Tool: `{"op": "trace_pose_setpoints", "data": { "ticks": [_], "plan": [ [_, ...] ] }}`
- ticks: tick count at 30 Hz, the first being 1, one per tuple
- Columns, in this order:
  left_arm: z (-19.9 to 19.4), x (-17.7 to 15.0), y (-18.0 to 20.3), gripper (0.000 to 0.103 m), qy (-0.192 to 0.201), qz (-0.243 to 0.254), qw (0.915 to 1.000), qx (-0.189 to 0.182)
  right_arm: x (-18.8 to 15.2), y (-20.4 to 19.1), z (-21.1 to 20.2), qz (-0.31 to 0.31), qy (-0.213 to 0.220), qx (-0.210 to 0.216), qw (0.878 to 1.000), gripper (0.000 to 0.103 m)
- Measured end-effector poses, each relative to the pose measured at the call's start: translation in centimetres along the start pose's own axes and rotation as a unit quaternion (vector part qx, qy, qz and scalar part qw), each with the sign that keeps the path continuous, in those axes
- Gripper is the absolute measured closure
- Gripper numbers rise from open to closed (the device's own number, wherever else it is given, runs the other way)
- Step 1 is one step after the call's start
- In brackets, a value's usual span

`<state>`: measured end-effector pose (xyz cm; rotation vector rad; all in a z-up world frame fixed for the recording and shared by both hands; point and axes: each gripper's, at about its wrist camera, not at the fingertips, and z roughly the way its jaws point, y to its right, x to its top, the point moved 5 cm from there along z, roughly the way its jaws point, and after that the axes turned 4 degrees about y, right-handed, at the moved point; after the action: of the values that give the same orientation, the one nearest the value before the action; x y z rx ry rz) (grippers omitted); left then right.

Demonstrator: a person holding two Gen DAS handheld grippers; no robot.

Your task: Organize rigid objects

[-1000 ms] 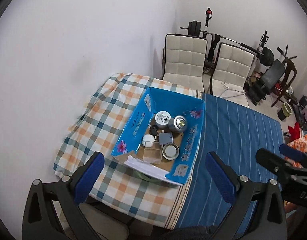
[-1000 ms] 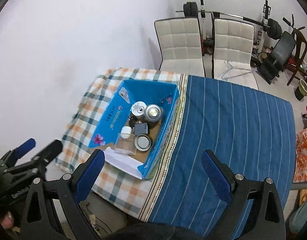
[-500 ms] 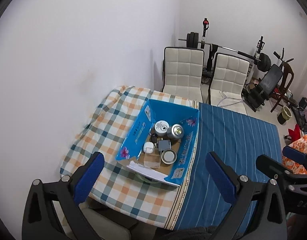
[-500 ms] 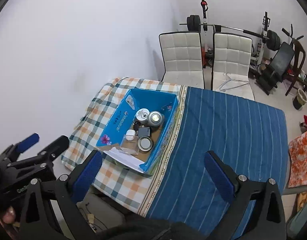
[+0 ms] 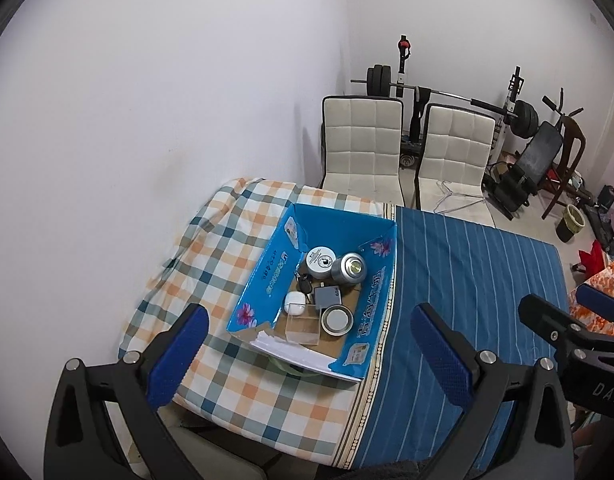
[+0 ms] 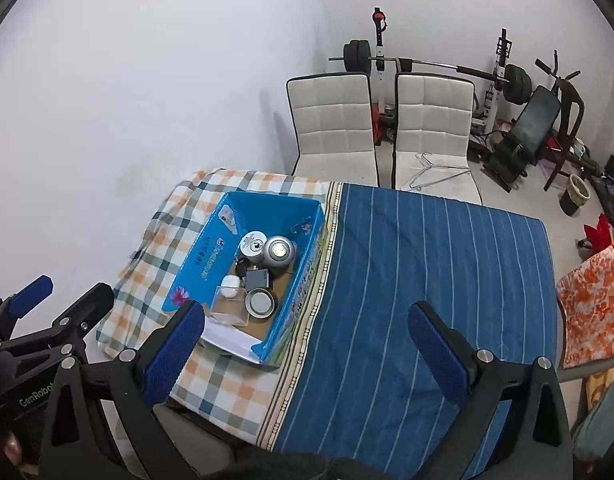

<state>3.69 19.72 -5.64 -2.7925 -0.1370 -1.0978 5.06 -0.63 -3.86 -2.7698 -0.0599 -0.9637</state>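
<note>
On the desk (image 5: pixel 479 280), where the checked cloth meets the striped blue one: one blue cardboard box (image 5: pixel 267 276), open-topped. Contents: two metal tins (image 5: pixel 349 268) upright at the far end; black key fob; grey square block (image 5: pixel 327 296); white case; round lidded tin (image 5: pixel 337 319); clear plastic box (image 5: pixel 303 325). Left tool (image 5: pixel 307 352) and right tool (image 6: pixel 307 344): both raised well above the desk, jaws wide apart, nothing between them.

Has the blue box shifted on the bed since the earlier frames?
No. The blue box keeps its right wall along the seam between the checked cloth and the striped cloth; only the cameras backed away.
</note>
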Motion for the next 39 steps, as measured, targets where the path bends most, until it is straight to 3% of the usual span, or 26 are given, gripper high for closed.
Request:
{"op": "trace_pose_setpoints", "data": {
  "ticks": [39],
  "plan": [
    [1.9, 0.0, -1.4, 0.000, -0.015, -0.001, 0.9999, -0.001, -0.1, 0.5, 1.9, -0.002, -0.018, -0.020, 1.000, 0.000]
  ]
}}
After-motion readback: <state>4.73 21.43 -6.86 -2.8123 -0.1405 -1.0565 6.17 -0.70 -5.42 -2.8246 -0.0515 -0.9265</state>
